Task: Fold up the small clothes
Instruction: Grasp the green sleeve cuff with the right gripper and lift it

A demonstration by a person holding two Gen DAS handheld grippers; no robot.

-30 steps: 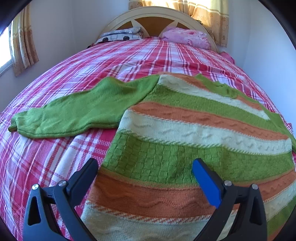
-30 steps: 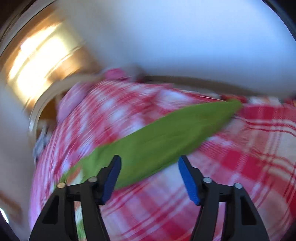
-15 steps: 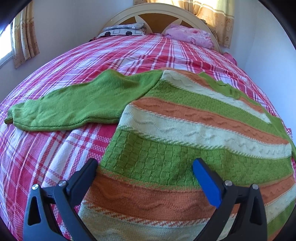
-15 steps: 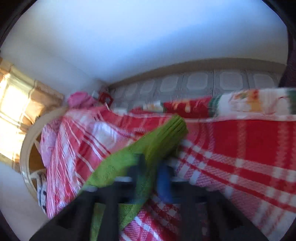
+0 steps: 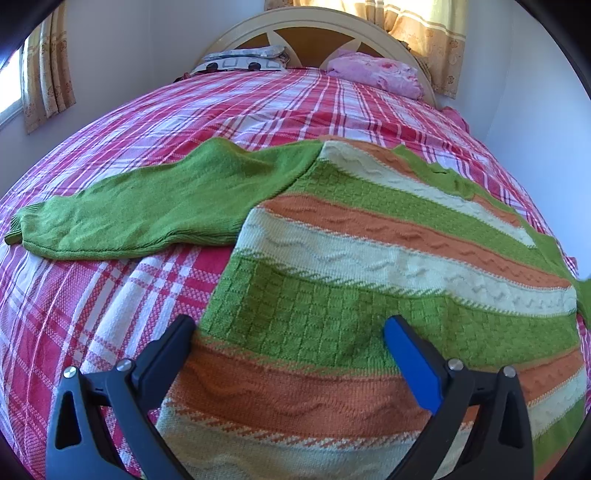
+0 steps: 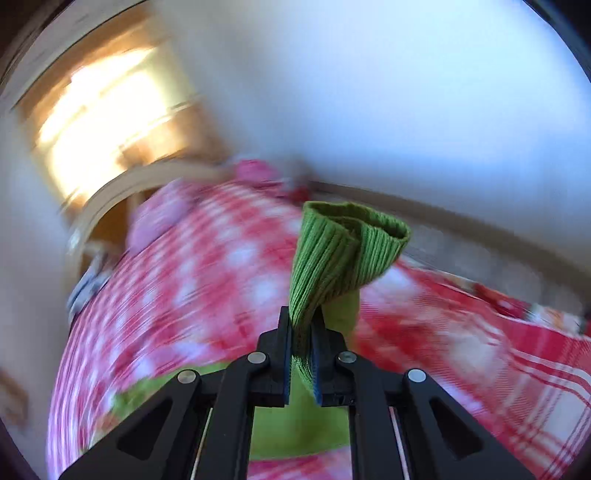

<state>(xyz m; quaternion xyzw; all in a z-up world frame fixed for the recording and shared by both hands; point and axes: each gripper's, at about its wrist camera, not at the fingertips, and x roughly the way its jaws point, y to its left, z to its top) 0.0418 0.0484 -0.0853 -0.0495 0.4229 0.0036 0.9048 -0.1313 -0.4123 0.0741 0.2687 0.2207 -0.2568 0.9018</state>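
Note:
A small knit sweater with green, orange and cream stripes lies flat on the bed. Its plain green left sleeve stretches out to the left. My left gripper is open and hovers just above the sweater's lower hem area, holding nothing. In the right wrist view, my right gripper is shut on the ribbed green cuff of the other sleeve and holds it lifted off the bed. That view is blurred by motion.
The bed has a red, pink and white plaid cover. A pink pillow and a patterned pillow lie by the headboard. A wall runs close along the right side. Curtains hang at left and back right.
My right gripper closed on the green sleeve cuff and lifted it off the bed. My left gripper drifted slightly lower and closer to the sweater, still open.

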